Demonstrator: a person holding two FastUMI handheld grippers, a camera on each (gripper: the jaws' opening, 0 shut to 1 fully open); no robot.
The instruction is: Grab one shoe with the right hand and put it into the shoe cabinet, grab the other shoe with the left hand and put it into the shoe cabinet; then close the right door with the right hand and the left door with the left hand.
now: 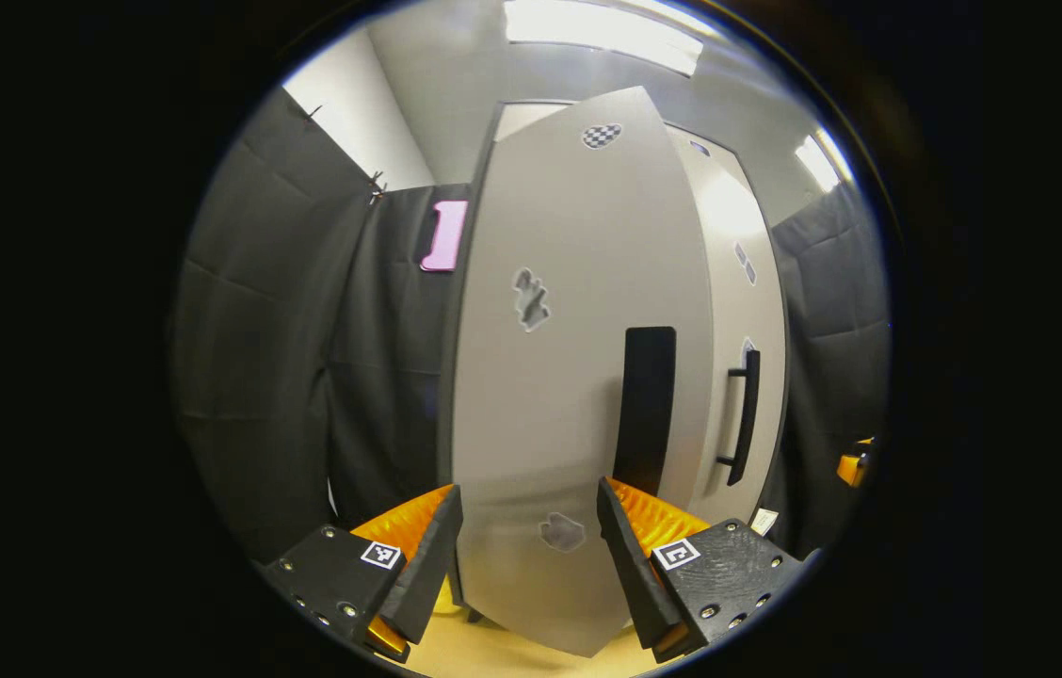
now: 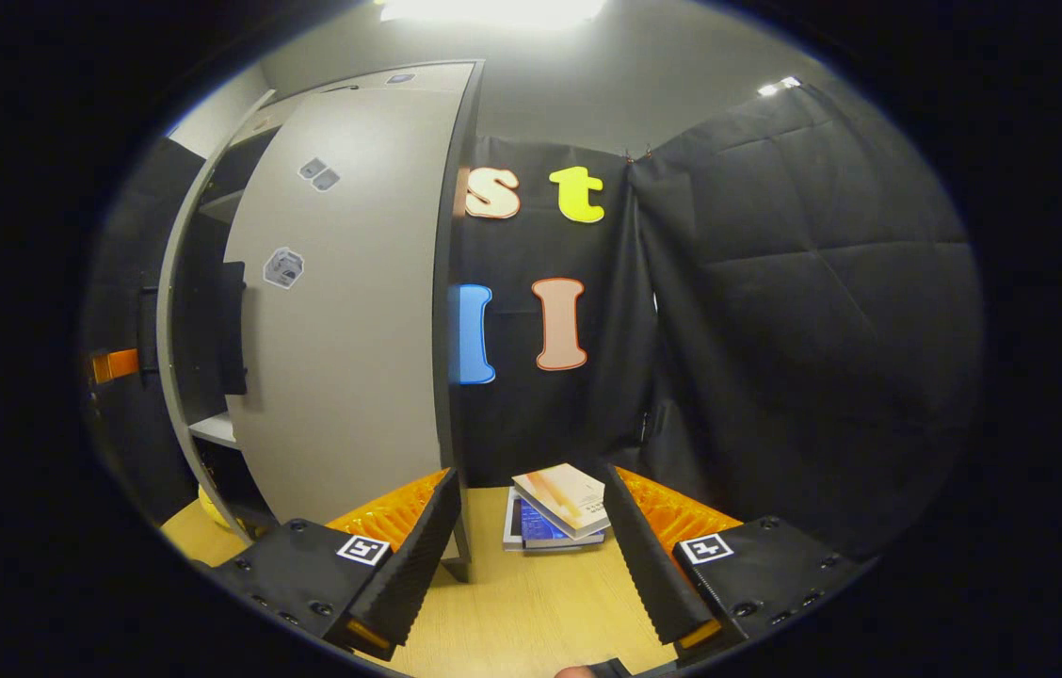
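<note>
The left gripper (image 1: 529, 527), fingers spread and empty, faces the left door (image 1: 578, 377) straight ahead. The right gripper (image 2: 531, 537), also spread, has the right door (image 2: 352, 311) ahead-left, apparently still ajar. Pushing off-centre could leave the doors unlatched.

A small stack of books (image 2: 557, 513) lay on the wooden desk (image 2: 531, 612), near its far edge and close to the black cloth wall (image 2: 804, 311). The top book sat askew on the ones beneath.
</note>
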